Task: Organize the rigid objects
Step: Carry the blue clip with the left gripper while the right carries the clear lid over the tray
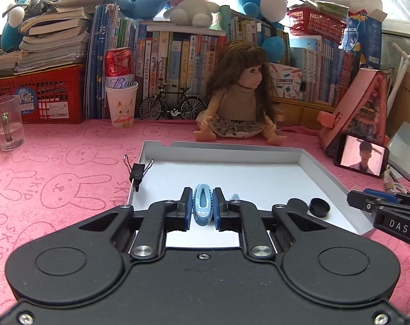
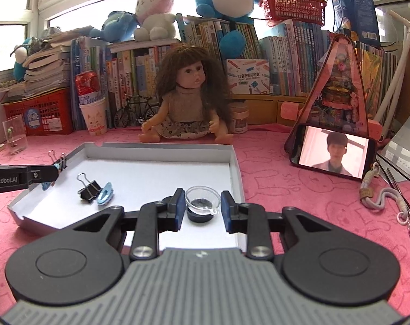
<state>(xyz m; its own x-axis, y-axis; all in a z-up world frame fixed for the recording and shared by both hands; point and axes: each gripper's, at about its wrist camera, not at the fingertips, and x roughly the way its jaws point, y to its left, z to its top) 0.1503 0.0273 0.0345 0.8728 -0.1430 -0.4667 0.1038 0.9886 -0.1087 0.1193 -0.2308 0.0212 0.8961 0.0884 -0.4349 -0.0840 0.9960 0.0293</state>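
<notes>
My left gripper (image 1: 203, 207) is shut on a light blue plastic clip (image 1: 203, 205), held over the near end of the white tray (image 1: 224, 153). From the right wrist view that gripper (image 2: 51, 176) comes in over the tray's left rim (image 2: 161, 149). My right gripper (image 2: 202, 203) is shut on a small clear cup (image 2: 202, 198), with a black cap (image 2: 201, 215) showing below it on the tray floor. In the tray lie a black binder clip (image 2: 89, 189) and a second light blue clip (image 2: 105, 193). Another binder clip (image 1: 137, 170) is clamped on the left rim.
A doll (image 1: 239, 100) sits just behind the tray. A phone (image 2: 332, 153) leans on a pink stand at the right, with a lanyard (image 2: 378, 197) nearby. A glass mug (image 1: 8, 122) and a paper cup (image 1: 122, 105) stand at the left. Books line the back.
</notes>
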